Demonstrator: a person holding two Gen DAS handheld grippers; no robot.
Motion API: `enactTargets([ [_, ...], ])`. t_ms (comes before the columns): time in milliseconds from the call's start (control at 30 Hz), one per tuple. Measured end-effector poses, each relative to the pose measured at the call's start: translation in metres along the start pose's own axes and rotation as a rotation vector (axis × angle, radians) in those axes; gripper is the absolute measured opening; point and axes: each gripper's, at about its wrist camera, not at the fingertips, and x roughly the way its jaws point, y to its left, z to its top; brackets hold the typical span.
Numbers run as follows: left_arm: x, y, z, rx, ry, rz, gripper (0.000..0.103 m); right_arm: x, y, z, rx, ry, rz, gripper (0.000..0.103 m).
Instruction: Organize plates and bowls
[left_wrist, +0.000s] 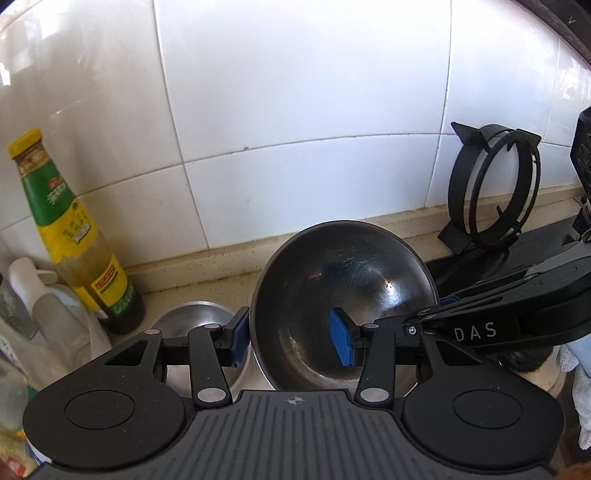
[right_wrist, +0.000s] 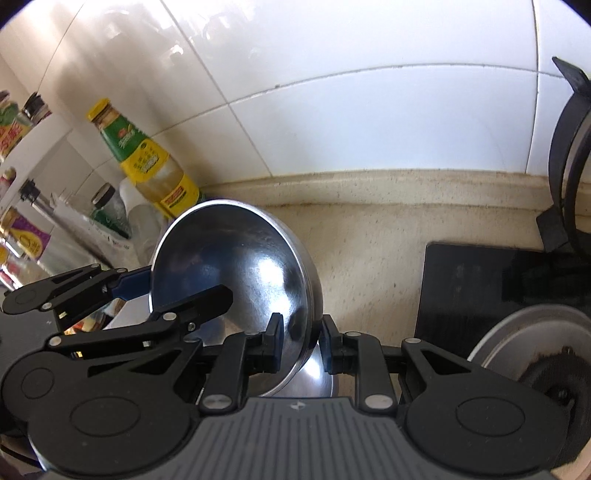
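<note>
A steel bowl (left_wrist: 341, 295) is held tilted above the bench (right_wrist: 369, 266), its hollow facing the left wrist camera and holding nothing but the blue pad of one finger. Below it and to the left, a second steel bowl (left_wrist: 195, 317) sits on the bench, also with nothing in it that shows. Both bowls are round, thin-walled and shiny, and the raised one has a scuffed, streaked inner surface with bright glints. The left tongs (left_wrist: 291, 341) straddle the raised bowl's left rim, one pad outside the wall and the other inside the hollow, with a gap at the inner pad, so they look released rather than clenched. The right tongs (right_wrist: 299, 341) are clenched on the opposite rim, one black finger inside and one outside the wall, grasping the bowl. At the left stands a glass bottle (left_wrist: 70, 236) with a yellow cap and a green and yellow label, holding pale liquid in its lower part; beside it is a clutter of clear plastic and other bottles. The speckled beige bench meets a glossy white tiled wall (left_wrist: 295, 92). A black ring-shaped pan support (left_wrist: 493, 192) leans against the tiles at the right, by a black glass hob (right_wrist: 480, 288).
</note>
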Motion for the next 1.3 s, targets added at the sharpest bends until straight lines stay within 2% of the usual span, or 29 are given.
enactTargets([
  [433, -0.011, -0.006, -0.035, -0.018, 0.057, -0.018, 0.053, 0.008, 0.007, -0.025, -0.025, 0.078, -0.026, 0.026],
  [867, -0.003, -0.002, -0.051, -0.036, 0.112, -0.041, 0.053, 0.018, 0.011, -0.033, -0.049, 0.127, -0.051, 0.026],
  [1133, -0.002, -0.001, -0.055, -0.041, 0.124, -0.041, 0.052, 0.018, 0.026, -0.035, -0.130, 0.102, -0.120, 0.026],
  [1300, 0.000, 0.002, -0.058, -0.056, 0.135, -0.050, 0.052, 0.014, 0.041, -0.039, -0.228, 0.042, -0.231, 0.032],
])
